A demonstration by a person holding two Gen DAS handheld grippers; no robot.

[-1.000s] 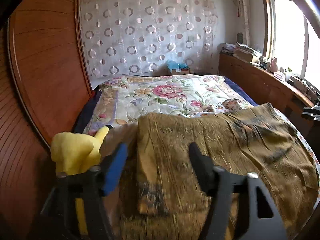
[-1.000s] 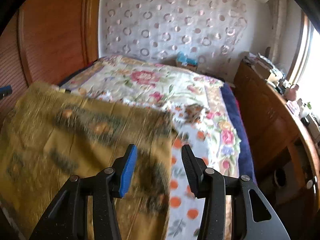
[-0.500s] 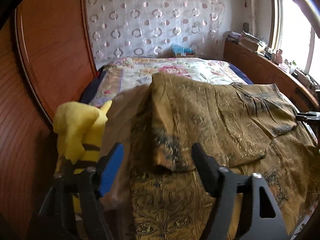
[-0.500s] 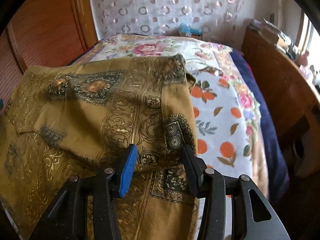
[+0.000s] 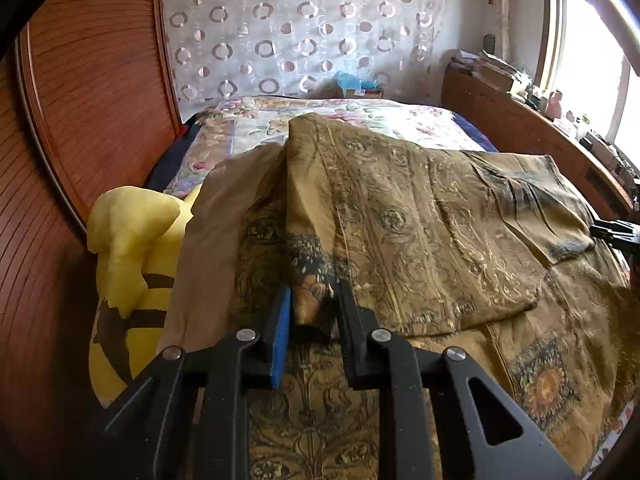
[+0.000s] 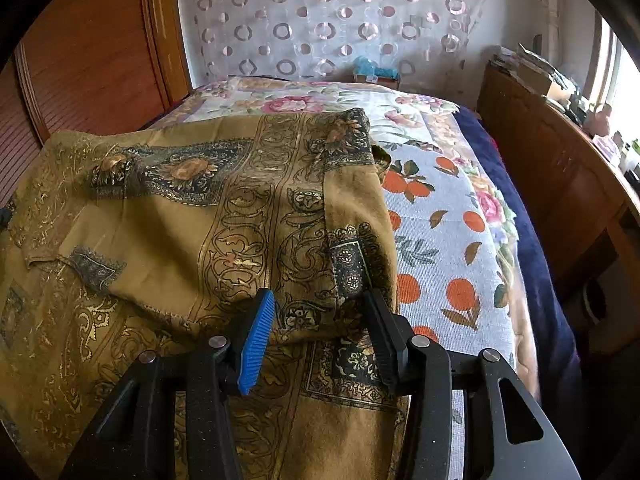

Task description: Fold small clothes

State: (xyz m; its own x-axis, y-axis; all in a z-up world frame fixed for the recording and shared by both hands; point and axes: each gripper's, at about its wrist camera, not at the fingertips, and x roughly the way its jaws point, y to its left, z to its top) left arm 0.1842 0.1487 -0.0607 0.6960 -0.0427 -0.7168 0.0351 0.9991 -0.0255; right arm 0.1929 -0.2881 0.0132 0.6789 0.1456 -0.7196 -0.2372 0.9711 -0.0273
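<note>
An olive-gold patterned garment (image 5: 420,220) lies spread on the bed, its far part folded back toward me over the near part. My left gripper (image 5: 314,304) is shut on the folded garment's near left corner. In the right wrist view the same garment (image 6: 200,220) covers the left half of the bed. My right gripper (image 6: 318,312) is open, its jaws either side of the folded layer's near right edge, just above the cloth. The right gripper's tip shows at the right edge of the left wrist view (image 5: 616,232).
A yellow plush toy (image 5: 132,256) sits at the bed's left edge against the wooden wall (image 5: 80,100). A floral bedspread (image 6: 440,232) lies bare to the right. A wooden ledge (image 6: 560,160) with clutter runs along the right, under the window.
The far part of the garment came toward me and now lies folded over the near part. My left gripper closed on its corner. My right gripper stayed open.
</note>
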